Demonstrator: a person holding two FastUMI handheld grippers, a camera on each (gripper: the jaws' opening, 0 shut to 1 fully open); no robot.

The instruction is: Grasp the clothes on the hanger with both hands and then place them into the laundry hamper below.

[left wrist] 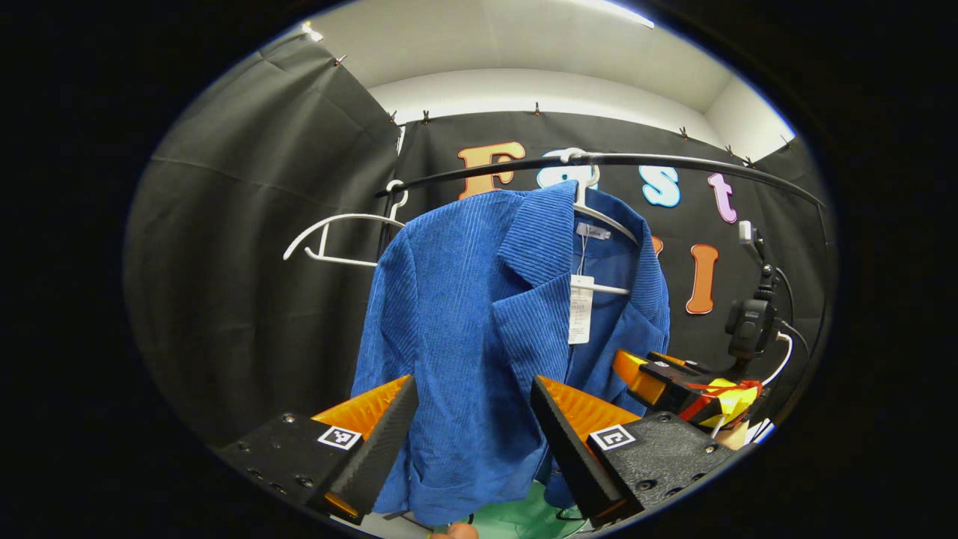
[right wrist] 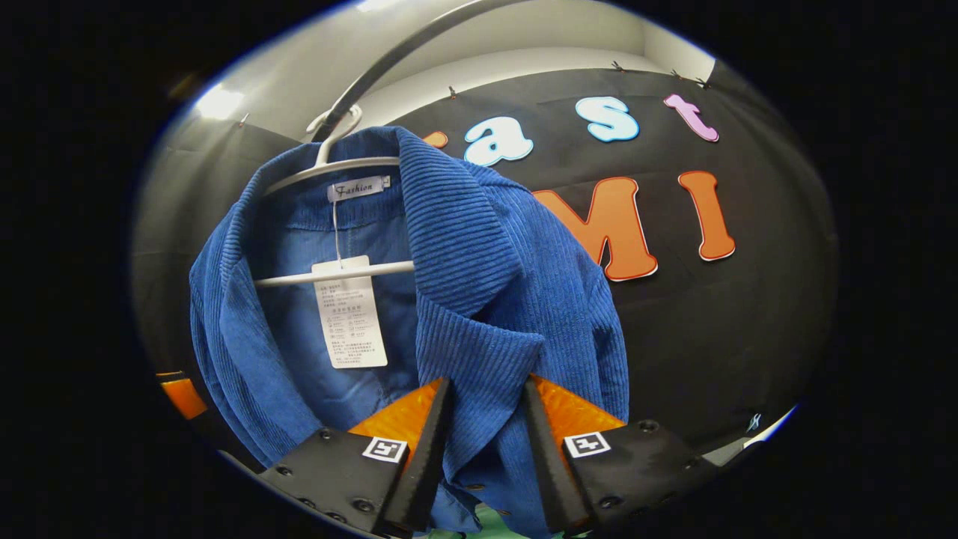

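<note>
Framing the jacket's [right wrist: 479,299] front edge at the bottom of the right gripper view, the right gripper [right wrist: 485,419] has cloth between its parted fingers; whether they press it cannot be told. Lower centre in the left gripper view, the left gripper [left wrist: 473,419] is spread wide before the jacket. Soft corduroy should bunch easily, so the lapels suit a grip. Behind, it hangs on a white hanger [right wrist: 329,273] from the rail [left wrist: 673,161].

The left gripper view looks slightly upward from near the blue jacket [left wrist: 479,329] hanging on the rail [left wrist: 599,161], while the right gripper view faces up at its collar from closer still, both sharing the jacket, its white hanger [right wrist: 329,168] and the booth wall.
</note>
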